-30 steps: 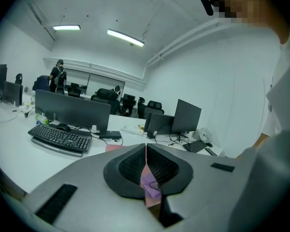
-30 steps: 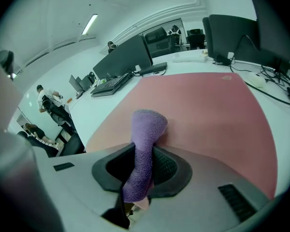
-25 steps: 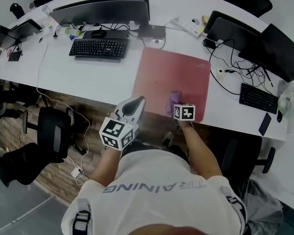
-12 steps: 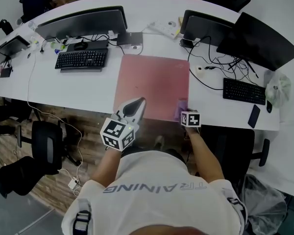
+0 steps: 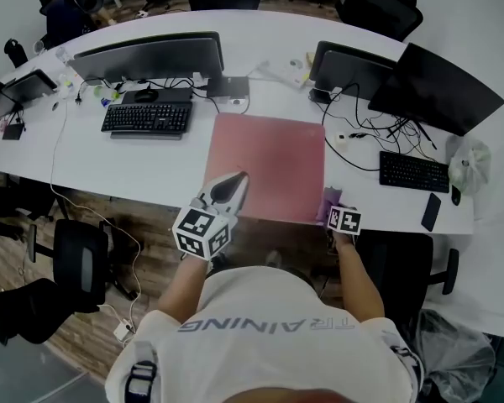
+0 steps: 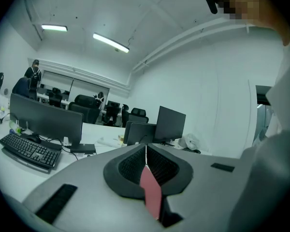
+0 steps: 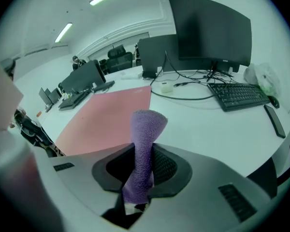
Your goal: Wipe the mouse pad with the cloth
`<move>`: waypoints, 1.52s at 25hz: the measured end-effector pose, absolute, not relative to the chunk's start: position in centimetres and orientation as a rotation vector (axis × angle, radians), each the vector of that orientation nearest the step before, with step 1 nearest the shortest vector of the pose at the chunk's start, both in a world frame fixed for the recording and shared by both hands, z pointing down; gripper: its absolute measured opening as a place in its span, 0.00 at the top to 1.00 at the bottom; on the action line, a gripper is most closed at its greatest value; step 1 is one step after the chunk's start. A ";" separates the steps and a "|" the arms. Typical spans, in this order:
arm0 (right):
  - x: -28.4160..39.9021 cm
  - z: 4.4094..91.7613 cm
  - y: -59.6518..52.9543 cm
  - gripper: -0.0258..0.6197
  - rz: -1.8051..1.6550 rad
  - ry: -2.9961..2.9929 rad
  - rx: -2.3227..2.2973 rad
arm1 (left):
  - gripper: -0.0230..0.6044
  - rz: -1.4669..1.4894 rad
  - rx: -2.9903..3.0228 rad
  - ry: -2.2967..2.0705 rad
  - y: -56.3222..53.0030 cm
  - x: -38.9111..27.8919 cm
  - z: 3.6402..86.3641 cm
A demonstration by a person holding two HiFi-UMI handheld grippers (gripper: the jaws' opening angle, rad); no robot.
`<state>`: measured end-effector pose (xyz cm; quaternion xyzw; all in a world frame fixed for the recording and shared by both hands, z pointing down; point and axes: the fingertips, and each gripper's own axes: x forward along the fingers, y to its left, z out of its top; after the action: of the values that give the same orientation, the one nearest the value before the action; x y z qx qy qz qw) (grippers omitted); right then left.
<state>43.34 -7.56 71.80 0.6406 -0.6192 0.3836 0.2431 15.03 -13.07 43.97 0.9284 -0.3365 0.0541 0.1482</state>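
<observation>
Desk: white and curved (image 5: pixel 143 154); both ends are cut off by the head view's edges.
Hidden or unclear: the right gripper's (image 7: pixel 144 166) jaw tips sit under its marker cube in the head view. Whether the cloth touches the desk cannot be told. A pink strip in the gap under the left gripper's tips is too narrow to identify.
Mouse pad: one, red (image 5: pixel 269 162), flat at the desk's front edge between the two keyboards.
Cloth: one, purple (image 5: pixel 329 198), just beside the pad's near right corner.
Right gripper: jaws clamped on the cloth, which stands upright between them.
Left gripper: (image 5: pixel 233 180) jaws pressed together with nothing between them, at the pad's near left corner.
Monitors: three large (image 5: pixel 147 57), plus one small screen far left.
Keyboards: two (image 5: pixel 147 117).
Phone: one (image 5: pixel 429 211), near the right keyboard.
</observation>
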 end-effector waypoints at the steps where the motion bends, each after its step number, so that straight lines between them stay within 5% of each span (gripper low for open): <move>1: 43.0 70.6 -8.1 0.81 1.035 -1.724 1.776 | 0.91 0.141 2.678 -0.974 -13.4 14.5 43.5; 19: 26.0 39.7 -16.3 0.81 0.315 -2.458 1.900 | 0.91 -0.045 2.693 -1.210 -18.0 1.2 37.5; 38: 23.6 37.3 -16.7 0.81 0.118 -2.418 1.925 | 0.91 -0.062 2.677 -1.219 -19.3 -0.8 37.4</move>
<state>23.59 -16.74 37.28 0.6222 -0.7816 0.0382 0.0246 -0.80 -19.26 37.38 0.9054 -0.4122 -0.0209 0.0995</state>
